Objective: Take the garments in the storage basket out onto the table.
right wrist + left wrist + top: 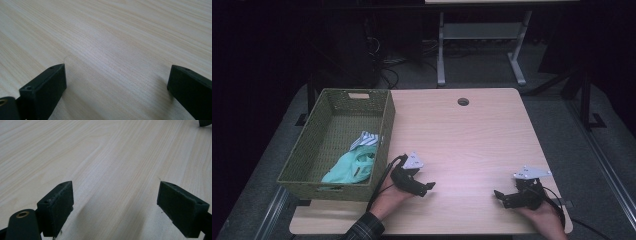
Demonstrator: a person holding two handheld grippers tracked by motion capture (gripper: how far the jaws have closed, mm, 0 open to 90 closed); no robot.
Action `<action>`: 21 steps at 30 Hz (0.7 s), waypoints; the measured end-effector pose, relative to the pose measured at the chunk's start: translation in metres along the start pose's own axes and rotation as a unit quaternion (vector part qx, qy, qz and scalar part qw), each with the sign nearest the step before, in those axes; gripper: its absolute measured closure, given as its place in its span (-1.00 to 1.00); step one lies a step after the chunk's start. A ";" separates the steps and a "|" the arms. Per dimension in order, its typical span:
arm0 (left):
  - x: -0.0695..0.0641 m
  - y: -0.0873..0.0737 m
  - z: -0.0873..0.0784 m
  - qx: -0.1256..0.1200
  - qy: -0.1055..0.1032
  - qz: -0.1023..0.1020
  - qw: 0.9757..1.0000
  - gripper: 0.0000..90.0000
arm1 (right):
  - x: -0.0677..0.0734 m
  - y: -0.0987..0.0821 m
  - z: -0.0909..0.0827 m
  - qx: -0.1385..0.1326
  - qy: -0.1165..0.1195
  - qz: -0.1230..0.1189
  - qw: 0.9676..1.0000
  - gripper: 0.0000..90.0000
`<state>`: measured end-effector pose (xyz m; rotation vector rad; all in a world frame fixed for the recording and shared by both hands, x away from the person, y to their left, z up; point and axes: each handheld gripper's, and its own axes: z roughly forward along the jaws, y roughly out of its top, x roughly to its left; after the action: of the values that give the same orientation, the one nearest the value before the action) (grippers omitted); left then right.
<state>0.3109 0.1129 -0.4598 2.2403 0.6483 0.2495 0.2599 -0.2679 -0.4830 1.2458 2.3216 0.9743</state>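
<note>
Both tongs rest low over the table [472,135], jaws spread and empty: left gripper [428,187] beside the basket [384,125], right gripper [501,196] near the front edge. High view alone shows the basket's clothes [354,166].

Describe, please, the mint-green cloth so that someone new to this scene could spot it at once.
Start at the wooden table and find the woven olive-green basket along its left edge. The mint-green cloth lies crumpled in the basket's near right corner. Unlike the striped blue-and-white cloth just beyond it, it is one plain pale green colour.
</note>
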 end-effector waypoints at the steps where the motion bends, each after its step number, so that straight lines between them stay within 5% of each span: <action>1: 0.001 0.001 -0.001 -0.001 -0.002 -0.003 1.000 -0.71 | 0.000 0.000 0.000 0.000 0.000 0.000 1.000 -0.96; 21: 0.005 0.009 -0.007 -0.007 -0.019 -0.019 1.000 -0.71 | 0.000 0.000 0.000 0.000 -0.001 0.001 1.000 -0.96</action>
<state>0.3163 0.1146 -0.4483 2.2107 0.6673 0.1921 0.2599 -0.2678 -0.4830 1.2477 2.3208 0.9729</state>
